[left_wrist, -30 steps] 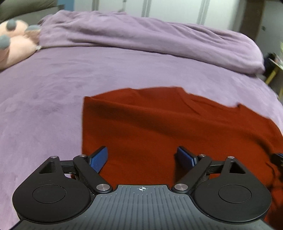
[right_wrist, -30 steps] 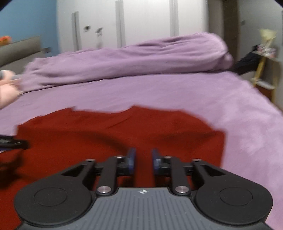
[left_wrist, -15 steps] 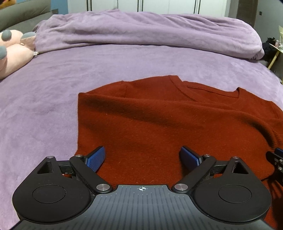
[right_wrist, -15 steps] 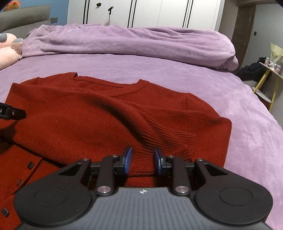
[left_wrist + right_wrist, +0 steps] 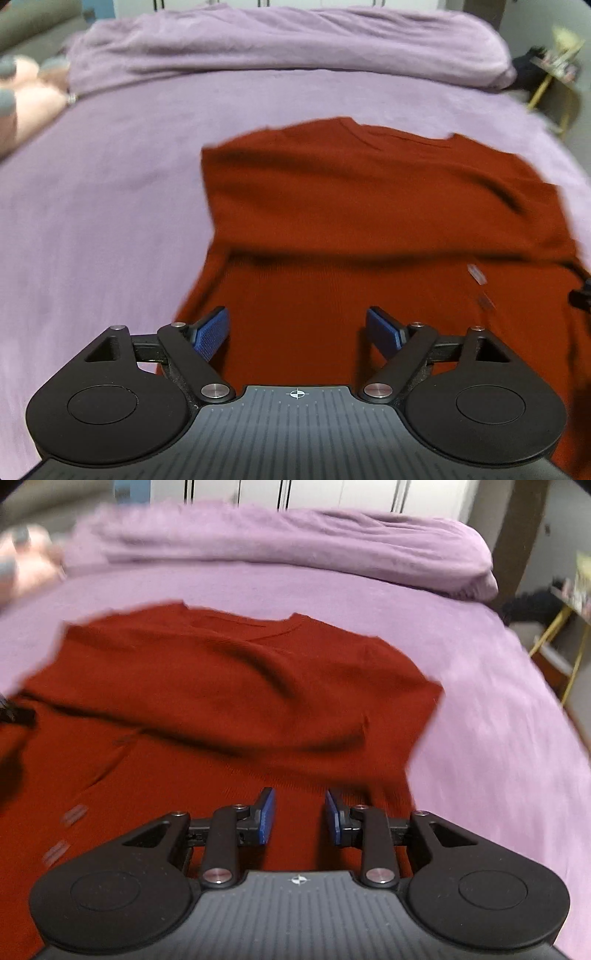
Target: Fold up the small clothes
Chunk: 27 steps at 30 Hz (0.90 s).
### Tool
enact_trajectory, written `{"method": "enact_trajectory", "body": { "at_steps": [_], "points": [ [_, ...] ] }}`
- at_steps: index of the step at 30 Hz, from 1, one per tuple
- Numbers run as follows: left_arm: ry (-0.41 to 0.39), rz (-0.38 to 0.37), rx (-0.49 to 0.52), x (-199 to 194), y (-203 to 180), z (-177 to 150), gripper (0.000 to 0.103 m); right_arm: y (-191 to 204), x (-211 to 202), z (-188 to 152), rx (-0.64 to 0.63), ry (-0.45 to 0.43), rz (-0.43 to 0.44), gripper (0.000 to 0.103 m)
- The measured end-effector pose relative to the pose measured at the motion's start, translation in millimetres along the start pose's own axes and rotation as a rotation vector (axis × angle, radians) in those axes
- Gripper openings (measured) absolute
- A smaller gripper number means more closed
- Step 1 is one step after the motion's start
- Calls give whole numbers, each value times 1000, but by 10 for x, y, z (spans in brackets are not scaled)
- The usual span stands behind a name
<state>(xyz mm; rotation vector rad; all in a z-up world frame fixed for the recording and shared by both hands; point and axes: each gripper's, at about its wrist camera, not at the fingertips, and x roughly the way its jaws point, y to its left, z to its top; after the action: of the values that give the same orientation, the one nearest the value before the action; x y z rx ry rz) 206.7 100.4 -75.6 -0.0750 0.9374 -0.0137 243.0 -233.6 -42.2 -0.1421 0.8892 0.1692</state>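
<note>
Rust-red knit cardigan (image 5: 369, 229) lies mid-frame on the purple bedspread (image 5: 110, 184), sleeves folded across; left gripper (image 5: 297, 332) spread wide, right gripper (image 5: 300, 816) part-spread, neither pinching, likely between grasps.

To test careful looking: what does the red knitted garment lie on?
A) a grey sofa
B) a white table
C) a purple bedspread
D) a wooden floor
C: the red knitted garment lies spread on the purple bedspread, which shows around its left and far edges.

Red cardigan (image 5: 229, 686) under parted right claw (image 5: 300, 816)
</note>
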Motion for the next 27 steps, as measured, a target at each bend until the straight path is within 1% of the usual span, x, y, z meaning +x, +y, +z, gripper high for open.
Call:
{"method": "enact_trajectory", "body": {
  "at_steps": [1, 3, 4, 6, 7, 9, 11, 12, 13, 14, 15, 17, 19, 20, 21, 22, 23, 24, 25, 26, 27],
  "points": [
    [-2, -20, -11, -157, 81, -165, 87, -50, -203, -163, 32, -25, 23, 55],
    [8, -21, -26, -420, 233, -487, 88, -183, -644, -595, 113, -61, 62, 71],
    [17, -12, -39, -539, 324, -666, 89, -242, -810, -795, 143, -49, 78, 71],
    [55, 12, -81, -684, 472, -905, 89, -355, -1059, -1153, 209, -3, 64, 71],
    [72, 18, -110, -738, 543, -1013, 88, -415, -1151, -1298, 248, 24, 66, 70],
    [103, -1, -151, -799, 652, -1165, 88, -512, -1270, -1495, 316, 69, 90, 67],
    [119, -17, -179, -821, 711, -1253, 86, -553, -1351, -1589, 342, 70, 107, 62],
    [127, -32, -193, -819, 730, -1277, 84, -568, -1370, -1612, 350, 74, 107, 58],
    [135, -56, -210, -810, 738, -1292, 78, -595, -1373, -1615, 363, 79, 112, 52],
    [150, -75, -232, -797, 744, -1304, 72, -624, -1358, -1622, 385, 86, 129, 49],
    [166, -95, -255, -780, 743, -1316, 70, -651, -1327, -1613, 408, 101, 151, 42],
    [193, -151, -283, -725, 754, -1339, 66, -680, -1277, -1600, 443, 130, 183, 41],
    [203, -161, -289, -679, 762, -1375, 63, -685, -1248, -1593, 468, 146, 208, 41],
    [207, -159, -295, -668, 775, -1382, 57, -672, -1238, -1597, 474, 151, 213, 39],
    [208, -163, -299, -671, 798, -1380, 53, -665, -1234, -1608, 478, 159, 217, 35],
    [213, -173, -303, -676, 822, -1379, 46, -648, -1249, -1626, 485, 165, 222, 31],
    [224, -189, -308, -674, 852, -1376, 35, -648, -1245, -1630, 492, 172, 225, 29],
    [235, -199, -312, -667, 877, -1363, 30, -649, -1233, -1632, 497, 182, 223, 25],
    [245, -209, -311, -655, 895, -1350, 21, -648, -1219, -1634, 496, 189, 220, 22],
    [253, -217, -309, -650, 907, -1324, 15, -648, -1207, -1638, 497, 195, 221, 19],
    [256, -225, -305, -640, 912, -1302, 12, -655, -1201, -1636, 498, 201, 228, 14]
  ]
}}
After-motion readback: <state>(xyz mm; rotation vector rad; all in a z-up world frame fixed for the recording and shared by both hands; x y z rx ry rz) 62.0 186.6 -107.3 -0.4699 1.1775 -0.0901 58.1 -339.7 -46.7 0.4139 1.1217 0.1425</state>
